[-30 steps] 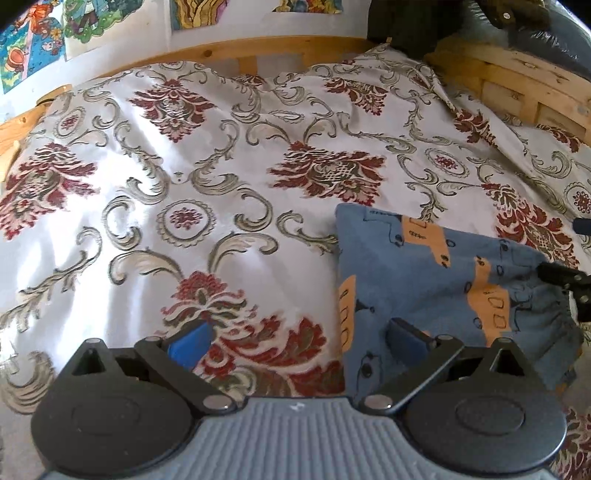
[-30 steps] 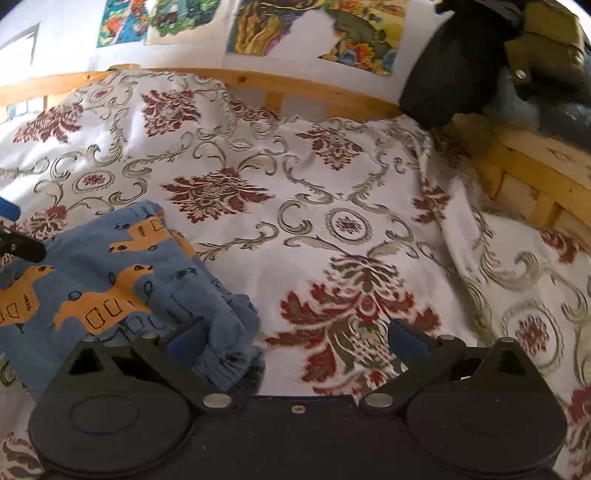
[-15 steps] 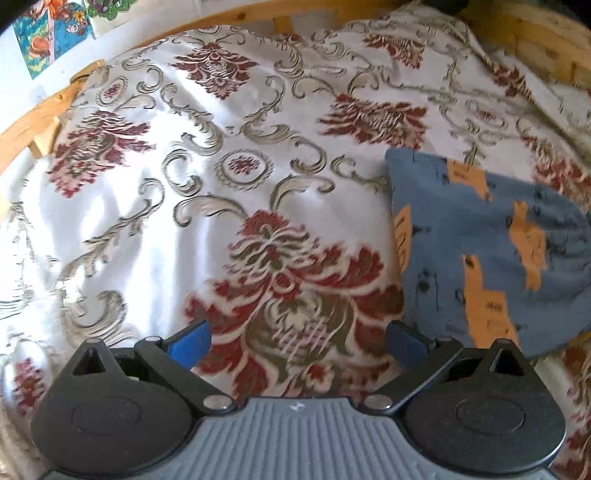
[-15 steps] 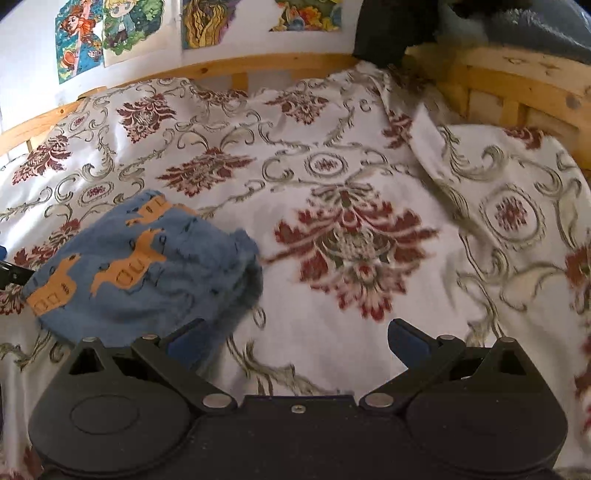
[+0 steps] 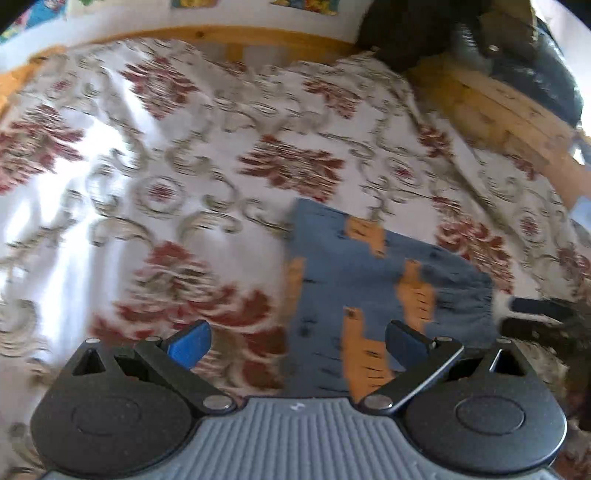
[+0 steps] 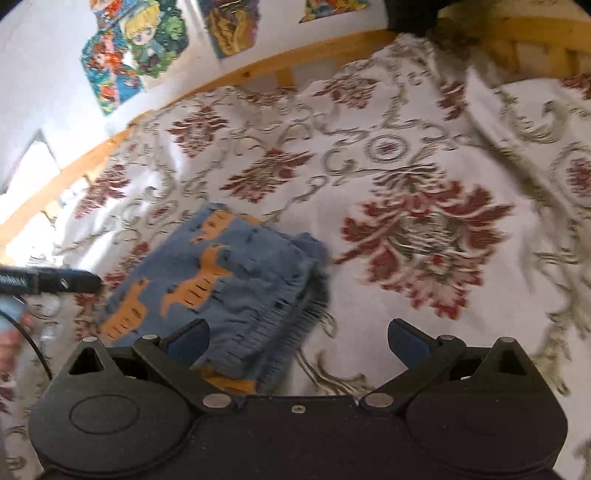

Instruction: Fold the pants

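Note:
The blue pants with orange animal prints (image 5: pixel 369 280) lie folded into a small packet on the patterned bedspread (image 5: pixel 155 192). In the left wrist view they sit under and ahead of my right finger; my left gripper (image 5: pixel 297 341) is open and holds nothing. In the right wrist view the pants (image 6: pixel 221 280) lie at lower left, their gathered waistband facing right, partly beneath my left finger. My right gripper (image 6: pixel 299 338) is open and empty. Both views are motion-blurred.
A wooden bed frame (image 5: pixel 491 107) runs along the far side and right, with dark bags (image 5: pixel 417 33) piled on it. Colourful posters (image 6: pixel 136 55) hang on the wall. The other gripper's tip (image 6: pixel 51 282) pokes in from the left, with a hand (image 6: pixel 11 332) below it.
Both grippers have swung back toward the folded pants, which now sit nearer and partly between the fingers in both views. The pants themselves have not moved. Both grippers stay open.

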